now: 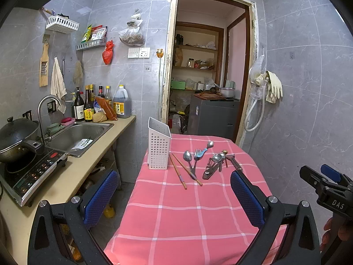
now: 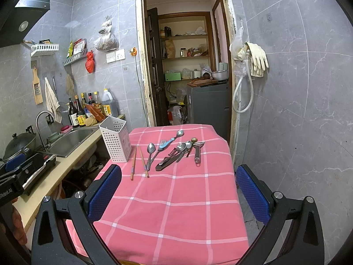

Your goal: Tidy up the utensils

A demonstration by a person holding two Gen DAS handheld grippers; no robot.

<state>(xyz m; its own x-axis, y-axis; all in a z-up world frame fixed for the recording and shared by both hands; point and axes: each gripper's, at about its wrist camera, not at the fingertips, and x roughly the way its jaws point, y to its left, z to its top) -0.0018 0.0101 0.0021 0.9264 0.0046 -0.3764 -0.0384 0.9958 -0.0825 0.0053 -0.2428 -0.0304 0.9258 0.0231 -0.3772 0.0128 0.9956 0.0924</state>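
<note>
Utensils of steel and wood (image 2: 174, 152), loose on pink checked tablecloth (image 2: 176, 198), beside upright white perforated plastic holder (image 2: 115, 139).
Two wooden chopsticks (image 1: 185, 170) nearest holder, then spoons, fork, peeler clustered. Left gripper (image 1: 174, 195) and right gripper (image 2: 178, 191) both spread wide above near table edge, grasping nothing.

Small kitchen, walled in grey marbled tile (image 2: 297, 101). Open doorway (image 2: 183, 70) with chipped pale frame seen in far wall; wooden shelves (image 2: 185, 36) and a grey appliance (image 2: 208, 103) visible beyond. Beige counter (image 1: 66, 176) set along left wall, fitted with steel sink (image 1: 77, 134) and curved faucet (image 1: 44, 110). Table covered in pink checked cloth (image 2: 176, 198).
</note>
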